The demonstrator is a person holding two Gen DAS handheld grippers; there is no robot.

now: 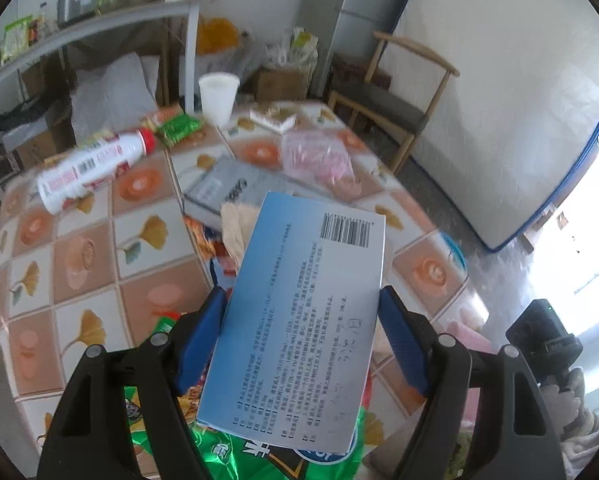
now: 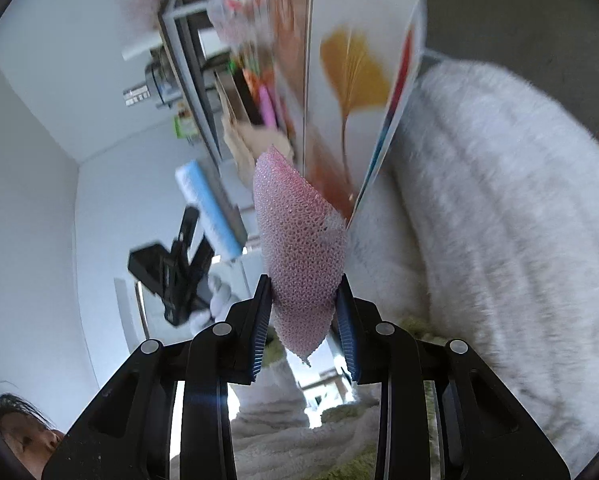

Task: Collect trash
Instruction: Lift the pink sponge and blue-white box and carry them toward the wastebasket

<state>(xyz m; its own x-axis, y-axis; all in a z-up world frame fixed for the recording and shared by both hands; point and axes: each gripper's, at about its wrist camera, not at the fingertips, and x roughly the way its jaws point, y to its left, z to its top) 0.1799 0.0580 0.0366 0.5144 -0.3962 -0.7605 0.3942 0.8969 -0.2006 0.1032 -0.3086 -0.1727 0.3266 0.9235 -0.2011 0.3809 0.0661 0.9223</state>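
Now Both Grippers Loaded, Drop-off Pending

Mid-collection, judging by loads in both grippers and litter left on the table (image 1: 79,248).

Left wrist view, left to right: fallen white bottle with red cap (image 1: 95,166) at upper left of the tablecloth, green snack packets (image 1: 177,124) and white paper cup (image 1: 218,94) behind it, grey booklet (image 1: 229,188) at centre, pink crinkled wrapper (image 1: 317,156) to its right, wooden chair (image 1: 395,98) beyond. Left gripper (image 1: 302,320) pitched steeply down over the table, blue pads clamped on the edges of a blue-white medicine box (image 1: 299,320), barcode end up, above a green foil bag (image 1: 235,452) at the bottom of frame.

Right wrist view: same box and left gripper visible at centre left; right gripper (image 2: 304,292) roughly level and rolled sideways, table edge running vertically in frame, pads closed on a pink foam net sleeve (image 2: 299,240); white fleecy sleeve (image 2: 499,220) filling the right side.

No bin visible in either view. Next, probably: carry both pieces to a receptacle, release, then return for bottle, cup and wrappers. Light, squashy foam; firm grip advisable.
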